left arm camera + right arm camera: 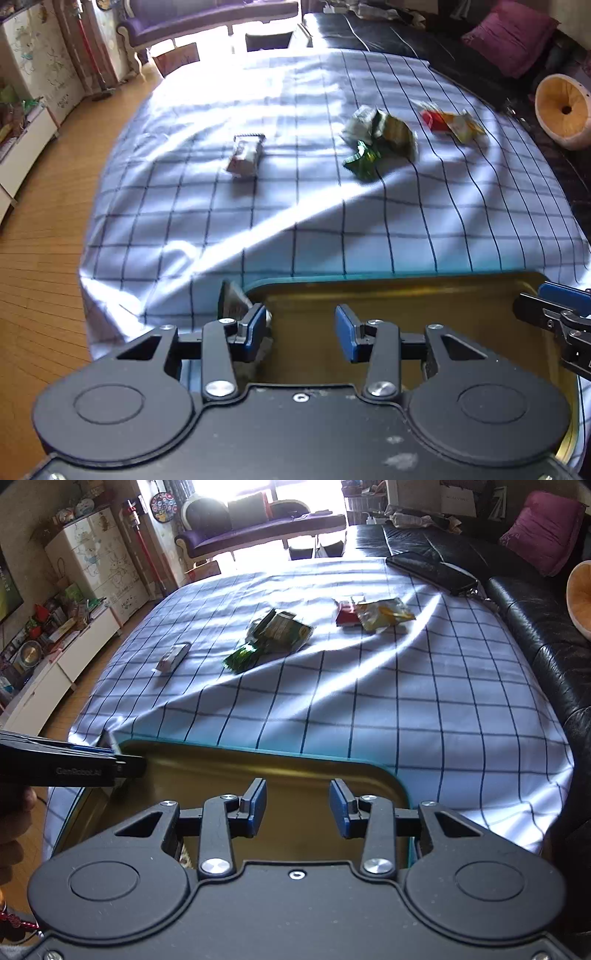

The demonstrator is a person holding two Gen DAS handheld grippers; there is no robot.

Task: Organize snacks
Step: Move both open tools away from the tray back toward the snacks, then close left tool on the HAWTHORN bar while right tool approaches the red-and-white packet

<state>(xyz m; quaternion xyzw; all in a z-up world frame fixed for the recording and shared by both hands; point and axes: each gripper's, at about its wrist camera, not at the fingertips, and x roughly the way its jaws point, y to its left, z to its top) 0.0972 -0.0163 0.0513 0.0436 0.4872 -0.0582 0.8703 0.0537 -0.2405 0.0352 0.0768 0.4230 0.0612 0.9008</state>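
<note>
A gold tin tray with a teal rim (406,286) (258,760) sits at the near edge of the checked cloth. My left gripper (301,332) is open over the tray's left part; a grey snack packet (232,301) leans at the tray's corner beside its left finger. My right gripper (297,806) is open and empty over the tray's right part. Farther off on the cloth lie a white packet (245,155) (171,657), a pile of green packets (376,138) (273,635), and a red and a yellow packet (452,123) (373,614).
The checked cloth (369,701) covers a low table. A black sofa (535,627) with a magenta cushion (543,531) runs along the right. A dark phone-like object (432,572) lies at the cloth's far right. Wooden floor and white cabinets (55,672) are on the left.
</note>
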